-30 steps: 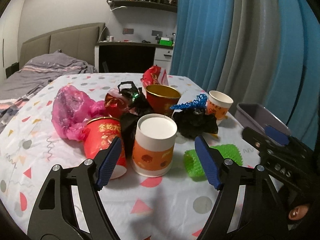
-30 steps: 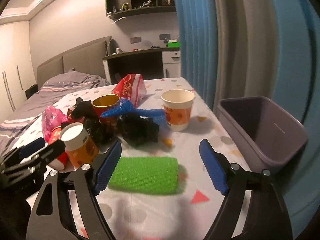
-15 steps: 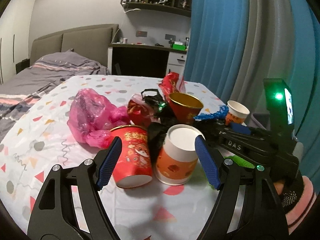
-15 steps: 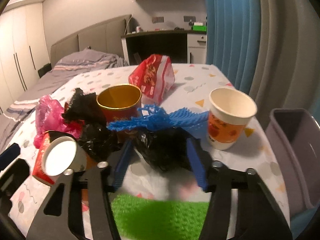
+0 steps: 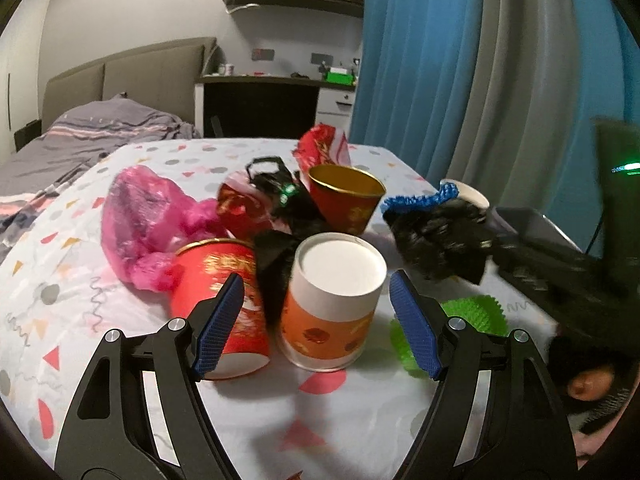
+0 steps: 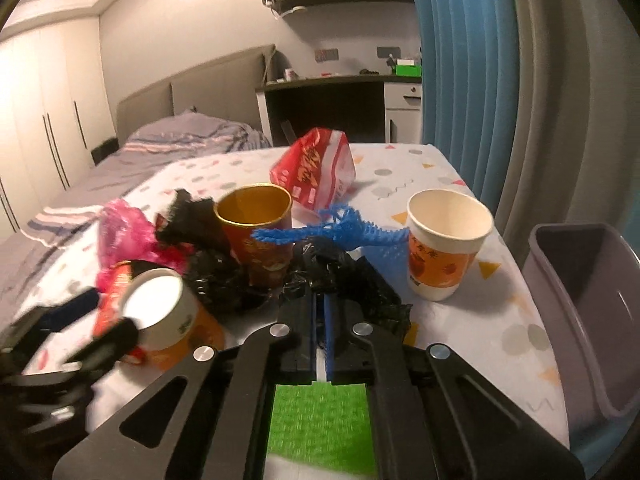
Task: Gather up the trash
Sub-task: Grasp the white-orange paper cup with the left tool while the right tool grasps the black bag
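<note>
Just left of the grey bin (image 6: 576, 320), the right gripper (image 6: 320, 320) has clamped its jaws onto the crumpled black bag (image 6: 340, 276) beside the white cup (image 6: 444, 244), so the bag can go binward, while the left gripper (image 5: 316, 320) waits, spread wide.

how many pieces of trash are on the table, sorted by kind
paper cups: 4 (upside-down orange cup, upside-down red cup, gold-lined red cup, upright orange cup)
plastic bags and wrappers: 5
foam nets: 2 (blue, green)
total: 11
</note>
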`<state>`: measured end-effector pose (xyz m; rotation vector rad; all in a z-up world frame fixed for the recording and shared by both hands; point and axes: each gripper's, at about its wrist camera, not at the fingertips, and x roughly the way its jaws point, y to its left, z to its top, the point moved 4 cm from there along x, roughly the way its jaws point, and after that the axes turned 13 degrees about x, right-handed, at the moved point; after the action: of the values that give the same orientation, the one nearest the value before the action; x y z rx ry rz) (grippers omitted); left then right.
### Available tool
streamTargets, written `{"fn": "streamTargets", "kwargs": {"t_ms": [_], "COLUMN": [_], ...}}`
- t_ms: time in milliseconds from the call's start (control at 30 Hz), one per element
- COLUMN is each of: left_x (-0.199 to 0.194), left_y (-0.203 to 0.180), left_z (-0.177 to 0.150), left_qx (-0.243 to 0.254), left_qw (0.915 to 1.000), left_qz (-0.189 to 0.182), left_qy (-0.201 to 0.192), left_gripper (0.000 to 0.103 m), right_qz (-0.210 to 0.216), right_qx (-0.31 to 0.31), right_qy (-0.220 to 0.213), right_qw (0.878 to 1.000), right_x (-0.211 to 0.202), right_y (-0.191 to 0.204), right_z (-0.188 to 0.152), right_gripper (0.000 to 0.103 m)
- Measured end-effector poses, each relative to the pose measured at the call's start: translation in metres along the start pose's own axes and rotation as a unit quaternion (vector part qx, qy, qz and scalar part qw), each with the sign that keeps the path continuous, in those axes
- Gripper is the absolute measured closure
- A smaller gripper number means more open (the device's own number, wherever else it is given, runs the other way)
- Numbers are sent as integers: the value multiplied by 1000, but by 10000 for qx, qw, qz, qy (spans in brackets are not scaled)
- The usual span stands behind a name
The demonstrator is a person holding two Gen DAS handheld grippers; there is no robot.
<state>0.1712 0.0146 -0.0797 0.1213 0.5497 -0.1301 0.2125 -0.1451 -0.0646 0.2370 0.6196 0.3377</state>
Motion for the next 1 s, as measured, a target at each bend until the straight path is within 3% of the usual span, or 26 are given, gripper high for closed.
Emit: {"fn": "streamTargets", "kwargs": {"t_ms": [300,500,700,1000], "left_x": [27,31,20,-23], "left_y": [-4,-5,-5,-10], "left_z": [4,6,8,26], "left_qx": [2,43,28,-80], "left_qw": [9995,9994,9999,9988], "left_qz": [-183,-181,-133,-255], "left_qy": [265,277,86,-413], "left_gripper": [45,46,47,47], "right_qz": [295,305,288,629], "right_qx": [166,154,130,288], "right_qy": [-160,-228,-326,-605], "right_qw": [9993,9992,9990,9958], "right_x": [-47,-60,-75,-113], "right_y": [-7,-8,-12,-17], "right_z": [-4,-7,-8,1], "right_gripper": [99,100,100,99]}}
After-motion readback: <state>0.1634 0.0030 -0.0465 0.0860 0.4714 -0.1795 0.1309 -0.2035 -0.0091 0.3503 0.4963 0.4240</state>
